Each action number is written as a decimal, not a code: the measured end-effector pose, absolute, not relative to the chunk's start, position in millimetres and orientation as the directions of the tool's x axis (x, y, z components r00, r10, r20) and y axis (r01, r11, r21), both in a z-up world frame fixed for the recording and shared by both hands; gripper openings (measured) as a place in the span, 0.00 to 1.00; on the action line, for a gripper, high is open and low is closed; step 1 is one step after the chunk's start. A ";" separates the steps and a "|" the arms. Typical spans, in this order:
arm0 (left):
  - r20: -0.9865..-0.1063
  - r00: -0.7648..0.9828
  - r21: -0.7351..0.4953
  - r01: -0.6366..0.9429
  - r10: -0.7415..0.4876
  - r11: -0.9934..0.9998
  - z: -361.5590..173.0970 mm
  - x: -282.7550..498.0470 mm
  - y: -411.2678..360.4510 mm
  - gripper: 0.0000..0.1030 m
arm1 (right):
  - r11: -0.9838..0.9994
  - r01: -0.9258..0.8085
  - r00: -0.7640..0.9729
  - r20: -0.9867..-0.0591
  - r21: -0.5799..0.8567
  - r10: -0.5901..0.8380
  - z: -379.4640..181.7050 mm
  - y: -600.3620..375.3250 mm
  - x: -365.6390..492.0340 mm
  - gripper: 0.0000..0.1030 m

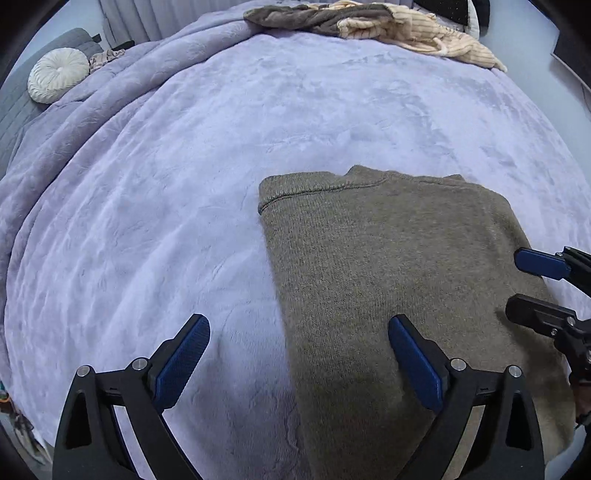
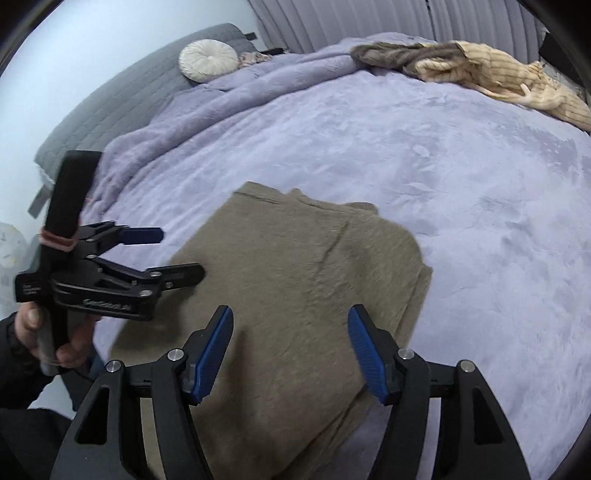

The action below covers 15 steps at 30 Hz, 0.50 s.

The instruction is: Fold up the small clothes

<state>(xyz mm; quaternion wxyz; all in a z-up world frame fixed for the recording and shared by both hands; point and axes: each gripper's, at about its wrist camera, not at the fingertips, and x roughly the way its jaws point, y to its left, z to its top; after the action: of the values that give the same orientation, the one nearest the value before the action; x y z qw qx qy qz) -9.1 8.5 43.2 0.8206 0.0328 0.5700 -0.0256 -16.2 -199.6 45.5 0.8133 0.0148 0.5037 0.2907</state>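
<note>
My left claw [image 1: 299, 332] hangs over the bed with its blue pads spread wide and nothing between them but air; one pad sits above the lilac blanket [image 1: 166, 206], the other above the near left part of the folded garment [image 1: 399, 266]. My right claw [image 2: 290, 325] also stands apart, less widely, and clamps nothing; it hovers over the garment's near right portion, and I cannot tell whether either claw touches the cloth. No container shows in either view; the bed alone carries everything. The garment is an olive-brown knit, folded into a rough rectangle of several layers, lying flat on the blanket at the near side of the bed, directly below both claws. A stitched seam runs along its far edge, and on the right side the lower layers stick out a little past the top one, so the edges are not quite flush. Its surface is fuzzy and mostly smooth, with one shallow crease running from the far edge toward the middle. From the right wrist view I see my left hand [image 2: 55, 332] in a dark sleeve gripping the left claw's handle. Well apart, at the far edge of the bed, lies a heap of unfolded clothes [image 1: 369, 22], a grey-brown piece and a cream striped one. A round white cushion [image 1: 57, 74] rests by the grey headboard [image 2: 122, 103].
</note>
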 end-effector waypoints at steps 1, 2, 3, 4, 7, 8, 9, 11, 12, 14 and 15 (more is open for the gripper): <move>-0.942 0.335 0.015 0.074 -0.011 0.997 38.4 -7.0 7.1 0.96 | 0.834 -0.444 0.319 -0.812 0.328 0.489 40.7 -202.5 -10.1 0.66; -0.943 0.332 0.015 0.074 -0.011 0.997 36.8 -6.7 5.3 0.96 | 0.839 -0.434 0.327 -0.810 0.329 0.487 39.6 -204.0 -7.5 0.66; -0.942 0.336 0.022 0.075 -0.005 0.997 38.1 -7.7 3.6 0.96 | 0.838 -0.434 0.325 -0.810 0.330 0.487 41.8 -203.5 -6.8 0.66; -0.937 0.348 0.020 0.078 -0.008 0.997 41.7 -10.2 2.8 0.96 | 0.840 -0.437 0.331 -0.811 0.322 0.483 46.5 -203.0 -9.8 0.66; -0.928 0.371 -0.005 0.080 -0.034 0.997 61.0 -24.5 3.5 0.96 | 0.807 -0.496 0.353 -0.774 0.321 0.525 75.8 -201.4 -41.1 0.66; -0.924 0.381 -0.009 0.084 -0.041 0.996 67.0 -29.8 4.1 0.96 | 0.782 -0.533 0.355 -0.753 0.324 0.554 85.1 -200.4 -55.2 0.66; -0.920 0.389 -0.011 0.090 -0.045 0.996 71.5 -37.0 3.0 0.96 | 0.753 -0.571 0.351 -0.731 0.328 0.585 93.8 -200.3 -73.7 0.66; -0.919 0.392 -0.009 0.103 -0.048 0.995 74.9 -44.0 0.2 0.96 | 0.693 -0.629 0.315 -0.700 0.352 0.641 103.1 -197.1 -108.0 0.67; -0.920 0.391 0.000 0.104 -0.041 0.995 74.5 -47.5 -1.4 0.96 | 0.668 -0.653 0.290 -0.697 0.357 0.655 102.1 -194.1 -124.8 0.67; -0.922 0.385 0.004 0.102 -0.036 0.995 71.5 -52.1 -2.5 0.96 | 0.663 -0.664 0.265 -0.720 0.346 0.641 92.2 -189.7 -144.3 0.67; -0.923 0.384 0.000 0.095 -0.036 0.995 70.6 -54.2 -2.7 0.96 | 0.680 -0.660 0.261 -0.752 0.318 0.605 80.6 -188.0 -152.4 0.67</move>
<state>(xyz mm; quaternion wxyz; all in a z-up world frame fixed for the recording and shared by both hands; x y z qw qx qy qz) -54.2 -2.7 70.6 0.8314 0.0266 0.5536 -0.0396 -152.4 -188.0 80.6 0.7935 -0.0301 0.4589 0.3986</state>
